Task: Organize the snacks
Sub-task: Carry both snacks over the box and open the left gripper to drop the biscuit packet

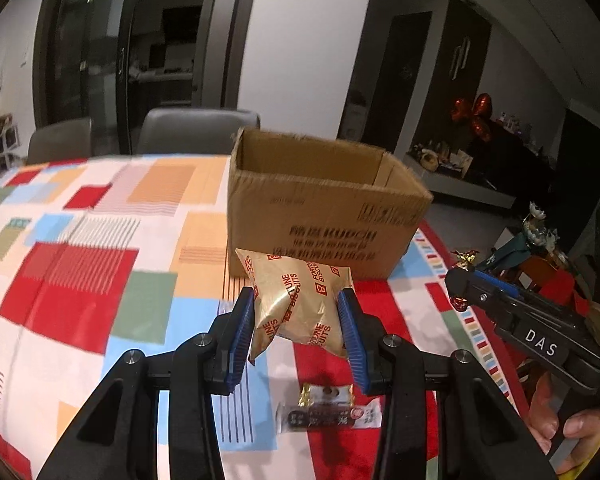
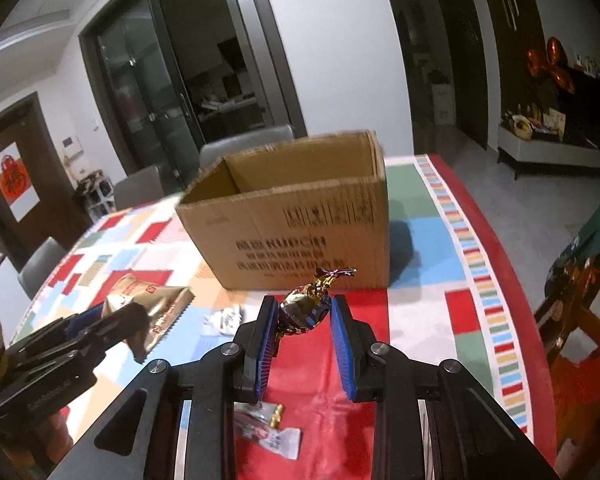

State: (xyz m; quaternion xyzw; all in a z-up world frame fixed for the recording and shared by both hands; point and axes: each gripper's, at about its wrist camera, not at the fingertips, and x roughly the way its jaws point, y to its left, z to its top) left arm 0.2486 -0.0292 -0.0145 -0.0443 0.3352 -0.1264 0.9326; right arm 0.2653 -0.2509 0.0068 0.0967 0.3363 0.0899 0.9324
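An open cardboard box stands on the patterned tablecloth, also in the right wrist view. My left gripper is shut on a gold biscuit packet and holds it above the table just in front of the box; the packet also shows in the right wrist view. My right gripper is shut on a foil-wrapped candy, lifted in front of the box. The right gripper shows at the right of the left wrist view.
Small snack packets lie on the cloth under the grippers, and a white wrapper lies near the box. Grey chairs stand behind the table. The table's right edge is close.
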